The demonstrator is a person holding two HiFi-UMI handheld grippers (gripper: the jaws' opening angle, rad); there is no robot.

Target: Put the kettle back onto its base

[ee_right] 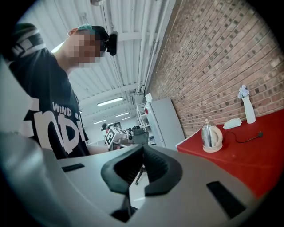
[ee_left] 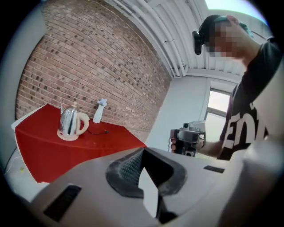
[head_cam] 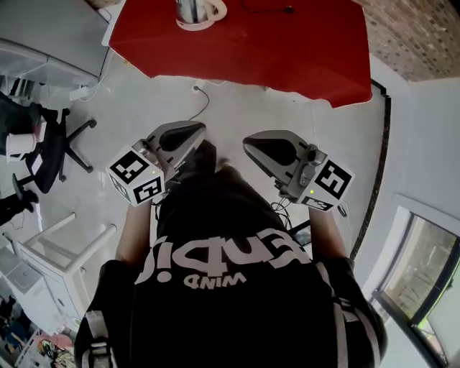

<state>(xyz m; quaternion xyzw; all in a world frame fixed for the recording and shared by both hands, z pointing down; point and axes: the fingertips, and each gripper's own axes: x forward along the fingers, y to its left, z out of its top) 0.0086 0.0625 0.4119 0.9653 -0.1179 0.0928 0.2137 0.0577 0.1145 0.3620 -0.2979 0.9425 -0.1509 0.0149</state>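
Note:
A steel kettle (head_cam: 191, 8) with a cream handle sits on its round cream base (head_cam: 195, 26) at the far edge of the red table (head_cam: 273, 50). In the left gripper view the kettle (ee_left: 70, 121) is far off at left; in the right gripper view the kettle (ee_right: 210, 136) is far off at right. Both grippers are held close to the person's chest, well short of the table. My left gripper (head_cam: 197, 130) has its jaws together with nothing between them, and so does my right gripper (head_cam: 249, 142). Each gripper view shows the other: right gripper (ee_left: 188, 139), left gripper (ee_right: 125, 135).
A white vase (ee_left: 99, 111) and a black cable (ee_left: 96, 131) lie on the red table behind the kettle. A black office chair (head_cam: 49, 147) and a white frame (head_cam: 68, 251) stand left of the person. A white cabinet (ee_right: 164, 120) stands beside the table against the brick wall.

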